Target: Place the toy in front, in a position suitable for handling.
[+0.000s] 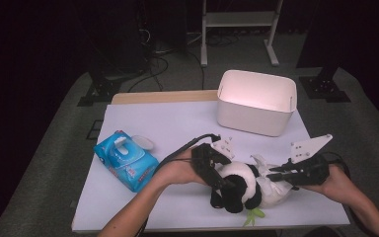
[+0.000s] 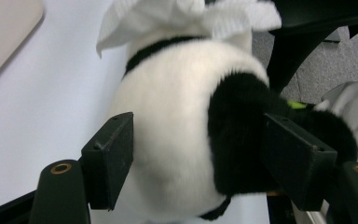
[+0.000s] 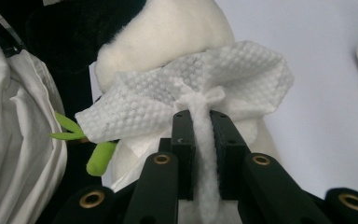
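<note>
A black-and-white panda plush (image 1: 237,185) lies near the table's front edge, with a green leaf (image 1: 254,215) beside it. My left gripper (image 1: 222,180) comes in from the left. Its jaws straddle the plush's body (image 2: 177,121), with one pad on white fur and the other on black fur. My right gripper (image 1: 271,175) comes in from the right, shut on a bunched white textured wipe (image 3: 191,88). The wipe lies draped over the plush's white side (image 3: 168,37). The wipe (image 2: 177,14) also shows beyond the plush in the left gripper view.
A blue pack of wet wipes (image 1: 126,160) with its lid open lies at the left of the white table top (image 1: 168,123). A white bin (image 1: 256,101) stands at the back right. Smooth white fabric (image 3: 14,140) hangs at the left of the right gripper view.
</note>
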Action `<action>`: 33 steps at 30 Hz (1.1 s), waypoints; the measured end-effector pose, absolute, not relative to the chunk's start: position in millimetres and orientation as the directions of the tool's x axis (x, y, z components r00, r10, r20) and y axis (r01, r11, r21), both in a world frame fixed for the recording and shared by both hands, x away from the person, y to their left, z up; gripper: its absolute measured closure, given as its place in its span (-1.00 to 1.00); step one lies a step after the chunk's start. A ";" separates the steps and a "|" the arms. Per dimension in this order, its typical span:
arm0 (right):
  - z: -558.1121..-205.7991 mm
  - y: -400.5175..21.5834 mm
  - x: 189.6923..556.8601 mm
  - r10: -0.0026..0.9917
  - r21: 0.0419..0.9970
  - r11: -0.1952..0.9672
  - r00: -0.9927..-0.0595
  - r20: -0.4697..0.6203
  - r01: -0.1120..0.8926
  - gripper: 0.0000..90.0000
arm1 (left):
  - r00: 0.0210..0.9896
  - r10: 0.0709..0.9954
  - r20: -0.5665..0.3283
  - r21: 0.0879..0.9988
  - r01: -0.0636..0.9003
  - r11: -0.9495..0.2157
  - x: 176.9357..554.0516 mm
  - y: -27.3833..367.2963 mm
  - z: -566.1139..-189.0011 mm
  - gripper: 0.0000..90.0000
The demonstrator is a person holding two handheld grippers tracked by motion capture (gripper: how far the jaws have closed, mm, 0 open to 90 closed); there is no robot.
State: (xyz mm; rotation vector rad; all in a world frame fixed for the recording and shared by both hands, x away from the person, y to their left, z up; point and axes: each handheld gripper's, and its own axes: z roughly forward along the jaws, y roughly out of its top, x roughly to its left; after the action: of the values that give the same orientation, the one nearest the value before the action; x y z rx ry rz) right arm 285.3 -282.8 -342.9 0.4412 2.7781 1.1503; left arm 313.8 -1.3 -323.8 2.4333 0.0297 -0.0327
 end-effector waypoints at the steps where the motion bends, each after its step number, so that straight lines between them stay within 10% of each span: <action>1: -343.7 -281.9 285.7 0.298 0.706 0.673 -0.955 0.015 0.221 0.79 | 1.000 0.008 -0.030 0.646 0.026 -0.763 313.6 -4.1 -322.7 -0.41; 18: -346.4 -273.9 293.2 0.291 0.710 0.670 -0.957 0.016 0.215 0.79 | 1.000 0.001 -0.005 0.497 0.003 -0.868 318.6 -59.7 -343.4 -0.75; 26: -347.4 -279.0 297.2 0.308 0.738 0.634 -0.951 0.033 0.231 0.78 | 0.999 -0.038 0.032 0.528 -0.049 -0.848 325.4 -51.7 -338.3 -0.16; 33: -327.5 -277.0 314.2 0.332 0.752 0.629 -0.943 -0.030 0.198 0.78 | 0.987 -0.039 0.155 0.532 -0.116 -0.839 338.3 -46.9 -318.0 -0.05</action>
State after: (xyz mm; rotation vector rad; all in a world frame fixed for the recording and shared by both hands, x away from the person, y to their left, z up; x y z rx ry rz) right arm 314.2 -277.0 -327.5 0.4396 2.6837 1.2081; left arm 338.3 -46.9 -318.0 2.5631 -0.1084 0.1849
